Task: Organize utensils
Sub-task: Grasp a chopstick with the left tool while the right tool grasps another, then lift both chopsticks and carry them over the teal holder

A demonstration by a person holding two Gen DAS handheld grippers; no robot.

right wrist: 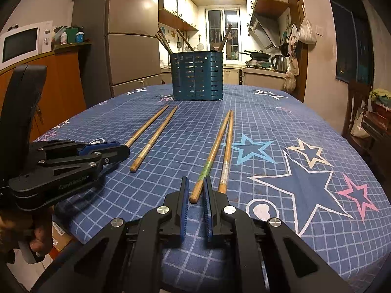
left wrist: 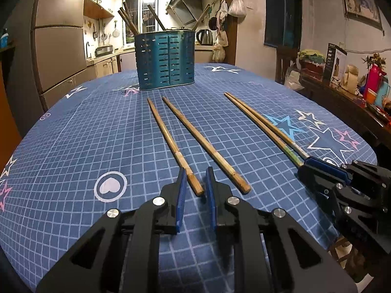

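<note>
Several bamboo chopsticks lie on the blue star-patterned tablecloth [left wrist: 73, 146], pointing toward a teal slotted utensil holder [left wrist: 166, 61] [right wrist: 196, 75] with more chopsticks standing in it. My left gripper [left wrist: 195, 171] [right wrist: 123, 147] is shut on the near end of the leftmost chopstick [left wrist: 163, 129] [right wrist: 149, 124], low on the cloth. Its neighbour [left wrist: 202, 141] [right wrist: 156, 136] lies loose just to the right. My right gripper [right wrist: 196, 179] [left wrist: 303, 167] is shut on the near end of the green-marked chopstick [right wrist: 215, 144]. The partner chopstick [right wrist: 228, 141] lies outside the right finger.
A hand [right wrist: 41, 239] grips the left gripper's handle off the table's left edge. A dark side table with bottles and boxes [left wrist: 354, 90] and a chair [right wrist: 356, 107] stand to the right. A fridge [right wrist: 132, 36] and a microwave [right wrist: 20, 42] are on the left.
</note>
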